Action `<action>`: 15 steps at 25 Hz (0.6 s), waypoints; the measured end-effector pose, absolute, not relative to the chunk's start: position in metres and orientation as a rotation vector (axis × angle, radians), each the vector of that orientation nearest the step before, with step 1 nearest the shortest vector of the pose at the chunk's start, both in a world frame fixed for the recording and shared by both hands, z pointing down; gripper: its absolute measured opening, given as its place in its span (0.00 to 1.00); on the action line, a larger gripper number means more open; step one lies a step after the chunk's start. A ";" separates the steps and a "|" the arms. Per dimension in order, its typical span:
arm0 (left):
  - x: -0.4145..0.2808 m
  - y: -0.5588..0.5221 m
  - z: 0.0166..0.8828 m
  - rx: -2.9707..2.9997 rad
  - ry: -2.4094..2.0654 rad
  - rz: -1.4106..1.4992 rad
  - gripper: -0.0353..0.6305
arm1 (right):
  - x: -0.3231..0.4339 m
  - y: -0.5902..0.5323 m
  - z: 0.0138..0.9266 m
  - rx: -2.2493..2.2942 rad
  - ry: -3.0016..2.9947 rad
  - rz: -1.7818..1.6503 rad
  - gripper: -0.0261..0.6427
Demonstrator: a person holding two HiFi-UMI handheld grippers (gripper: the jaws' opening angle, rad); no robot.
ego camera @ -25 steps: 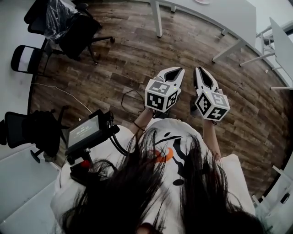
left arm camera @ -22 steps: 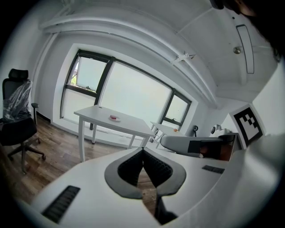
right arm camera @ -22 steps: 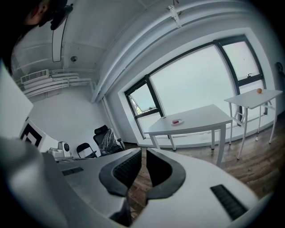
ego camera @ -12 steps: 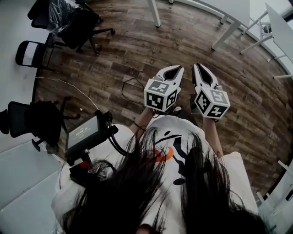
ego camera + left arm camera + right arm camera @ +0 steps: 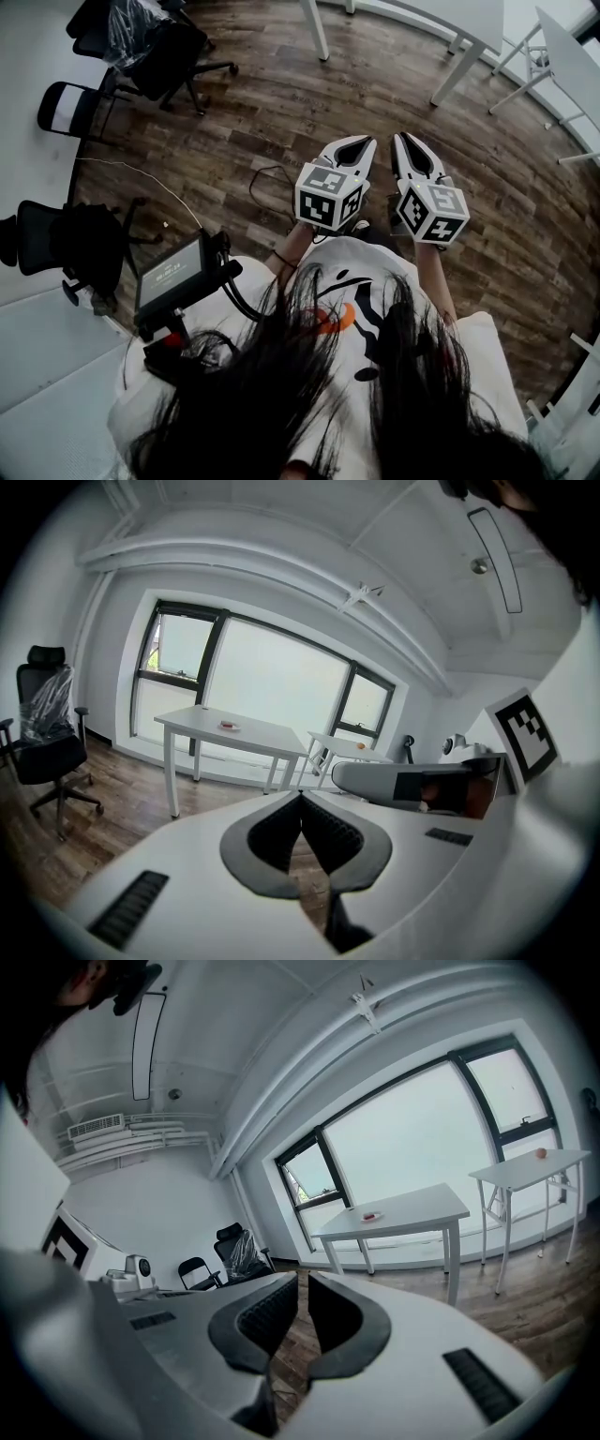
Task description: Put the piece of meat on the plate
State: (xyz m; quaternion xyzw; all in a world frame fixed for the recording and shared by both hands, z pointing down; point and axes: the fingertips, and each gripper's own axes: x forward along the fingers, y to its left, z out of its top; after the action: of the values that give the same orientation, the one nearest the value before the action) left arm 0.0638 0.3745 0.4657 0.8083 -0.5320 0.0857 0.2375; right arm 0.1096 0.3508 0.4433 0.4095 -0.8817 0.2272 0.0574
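Observation:
Both grippers are held side by side in front of the person's body, over the wooden floor. My left gripper is shut with nothing between its jaws, and so is my right gripper. Far ahead stands a white table, also in the right gripper view. On it lies a small pale plate with something reddish on it, too small to make out. Both grippers point towards that table from a distance.
A second white table with a small orange object stands to the right. Black office chairs line the left wall. A cable lies on the floor ahead. Large windows run behind the tables.
The person has stepped forward across the floor, so the tables at the top of the head view have shifted. Both grippers keep their pose and stay shut.

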 end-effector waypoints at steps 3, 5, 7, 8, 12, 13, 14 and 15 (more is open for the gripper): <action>0.077 0.394 0.459 2.235 -1.470 0.233 0.06 | 0.122 0.371 0.437 1.241 -2.691 0.672 0.10; 0.076 0.393 0.457 2.239 -1.474 0.232 0.06 | 0.122 0.371 0.437 1.241 -2.692 0.669 0.10; 0.075 0.391 0.457 2.239 -1.476 0.232 0.06 | 0.121 0.369 0.437 1.243 -2.693 0.667 0.10; 0.074 0.391 0.458 2.238 -1.476 0.233 0.06 | 0.120 0.368 0.437 1.243 -2.694 0.667 0.10; 0.074 0.391 0.458 2.241 -1.474 0.236 0.06 | 0.119 0.368 0.437 1.241 -2.698 0.665 0.10; 0.074 0.391 0.458 2.244 -1.473 0.237 0.06 | 0.119 0.368 0.437 1.242 -2.698 0.664 0.10; 0.075 0.391 0.458 2.246 -1.471 0.237 0.06 | 0.119 0.368 0.437 1.244 -2.698 0.664 0.10; 0.075 0.391 0.458 2.248 -1.470 0.238 0.06 | 0.119 0.368 0.437 1.245 -2.697 0.663 0.10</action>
State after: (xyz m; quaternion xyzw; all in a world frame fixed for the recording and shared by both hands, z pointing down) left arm 0.0750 0.3907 0.4581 0.8132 -0.5316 0.0860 0.2207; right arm 0.1192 0.3680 0.4371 0.4086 -0.8850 0.2177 0.0487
